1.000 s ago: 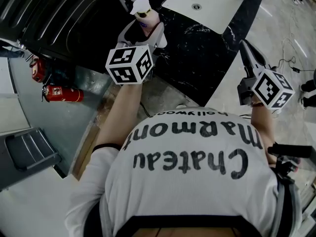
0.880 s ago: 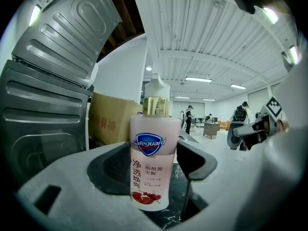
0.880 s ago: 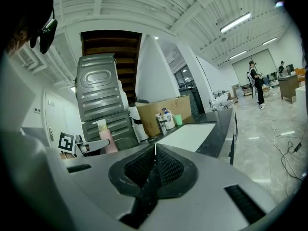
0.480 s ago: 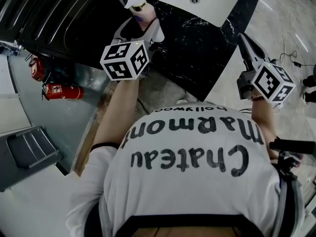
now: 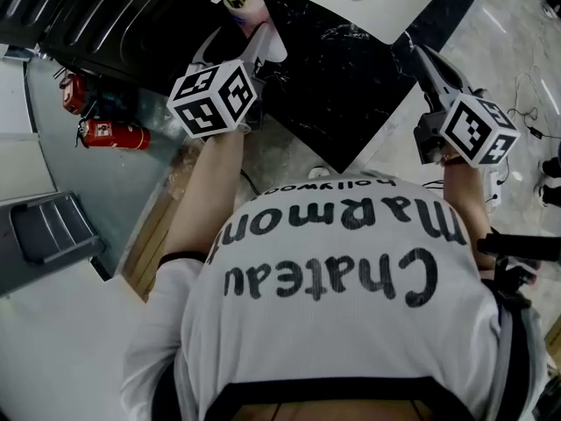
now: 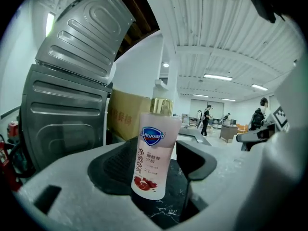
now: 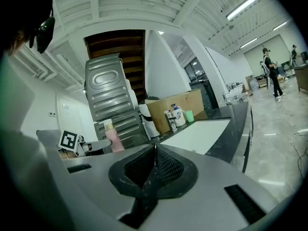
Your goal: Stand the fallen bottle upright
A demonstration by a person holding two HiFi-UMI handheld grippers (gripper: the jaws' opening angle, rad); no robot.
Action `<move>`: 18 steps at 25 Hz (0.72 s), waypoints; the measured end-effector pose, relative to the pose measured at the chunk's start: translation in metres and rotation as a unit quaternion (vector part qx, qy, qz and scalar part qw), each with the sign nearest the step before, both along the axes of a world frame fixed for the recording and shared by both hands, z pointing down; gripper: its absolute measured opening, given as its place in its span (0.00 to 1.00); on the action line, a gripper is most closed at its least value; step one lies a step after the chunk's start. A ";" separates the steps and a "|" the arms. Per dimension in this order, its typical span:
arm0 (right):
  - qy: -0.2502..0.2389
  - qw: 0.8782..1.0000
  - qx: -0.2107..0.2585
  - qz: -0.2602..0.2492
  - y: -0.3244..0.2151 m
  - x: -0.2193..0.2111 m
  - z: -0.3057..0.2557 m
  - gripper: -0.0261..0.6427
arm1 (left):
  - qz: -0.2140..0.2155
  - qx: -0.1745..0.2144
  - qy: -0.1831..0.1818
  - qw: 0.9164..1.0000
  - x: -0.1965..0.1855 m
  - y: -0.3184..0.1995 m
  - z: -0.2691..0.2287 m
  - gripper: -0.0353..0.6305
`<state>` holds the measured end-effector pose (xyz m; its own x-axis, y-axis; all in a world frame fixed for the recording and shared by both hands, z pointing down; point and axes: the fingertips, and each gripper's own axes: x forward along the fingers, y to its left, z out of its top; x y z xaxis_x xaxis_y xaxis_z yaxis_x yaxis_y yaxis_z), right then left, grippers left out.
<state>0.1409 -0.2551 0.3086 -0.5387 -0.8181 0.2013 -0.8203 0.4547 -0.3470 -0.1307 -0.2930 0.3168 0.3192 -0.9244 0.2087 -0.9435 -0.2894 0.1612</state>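
Holding the bottle point(image 6: 154, 153) upright: the left gripper point(image 5: 246, 33) has its jaws set wide and closed on the bottle's 2 sides at about mid-body, pump cap up, label toward the camera. There is a slight lean to the right in the left gripper view, which may be the lens only. The bottle is over the near-left corner of the black counter point(image 5: 342, 86), next to a grey ribbed panel point(image 6: 67, 105). Its base is at or just above the marble; no view shows whether they touch.

Right gripper point(image 7: 154, 150): jaws shut together, nothing between them, held off to the right, well apart from the bottle. It has no part in the job at present.

Progress, judged: the main step looks done, since the bottle is vertical, not lying.

Left to do:
- Confirm the base is flat on the counter.
- Open the jaws.
- Back the gripper off without a nudge.

The bottle is tall and narrow, so a pad dragging on release could tip it.
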 end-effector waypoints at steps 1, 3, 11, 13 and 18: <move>-0.003 1.000 -0.001 -0.011 -0.003 -0.001 -0.001 0.06 | -0.012 0.002 0.000 1.000 -0.001 0.003 -0.003 0.51; -0.008 0.999 -0.004 -0.037 -0.008 -0.003 -0.002 0.06 | -0.038 0.006 0.002 0.999 -0.004 0.009 -0.008 0.50; -0.003 0.987 -0.023 -0.156 -0.009 -0.017 0.001 0.06 | -0.160 0.006 0.037 0.986 -0.008 0.070 0.000 0.44; -0.003 0.981 -0.029 -0.191 -0.001 -0.027 0.007 0.06 | -0.188 -0.001 0.050 0.981 -0.009 0.096 0.011 0.31; -0.005 0.967 -0.053 -0.248 0.024 -0.044 0.027 0.06 | -0.228 -0.024 0.074 0.971 0.005 0.158 0.036 0.17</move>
<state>0.0971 -0.2310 0.3359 -0.8619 -0.4342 0.2620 -0.5069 0.7525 -0.4205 -0.1258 -0.1345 0.3531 -0.0915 -0.9671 0.2373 -0.9372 0.1642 0.3077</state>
